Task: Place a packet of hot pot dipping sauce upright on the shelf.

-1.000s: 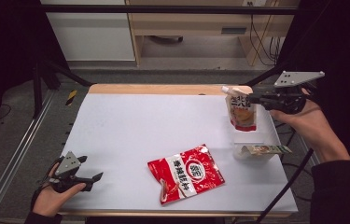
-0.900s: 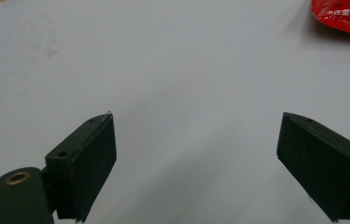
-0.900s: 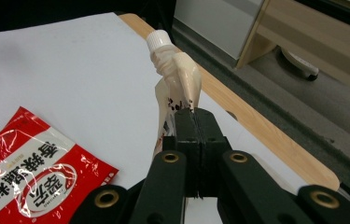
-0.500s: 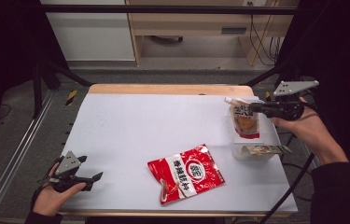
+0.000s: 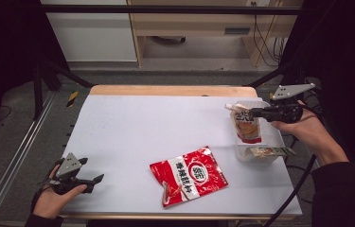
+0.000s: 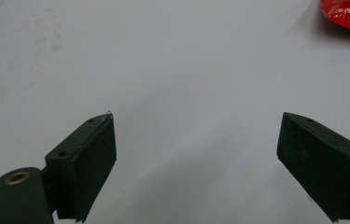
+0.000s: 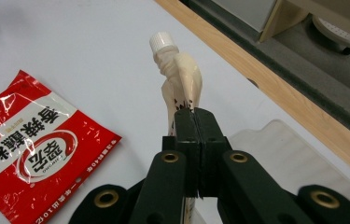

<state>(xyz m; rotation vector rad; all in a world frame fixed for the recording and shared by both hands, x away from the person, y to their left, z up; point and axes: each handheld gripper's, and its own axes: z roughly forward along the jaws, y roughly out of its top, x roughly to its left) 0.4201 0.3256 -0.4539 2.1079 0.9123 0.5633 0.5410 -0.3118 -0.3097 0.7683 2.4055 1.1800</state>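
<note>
2 claws, right claw (image 7: 194, 116) pinching spouted pouch (image 7: 180, 79) over clear tub (image 5: 272, 137), left claw (image 6: 196, 154) agape

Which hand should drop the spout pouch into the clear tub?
Right. The right gripper is shut on the spout pouch directly over the clear tub; the left gripper sits open at the table's opposite near corner.

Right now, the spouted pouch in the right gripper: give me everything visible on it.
The spouted pouch is a soft, glossy plastic sachet, cream-coloured with dark print and an orange-brown picture on its front. A white screw cap tops its spout, and the film below the cap is crumpled. The right gripper is shut on its upper part, so it hangs upright with its lower end inside the clear plastic tub at the table's right edge. Whether it rests on the tub floor cannot be told.
</note>
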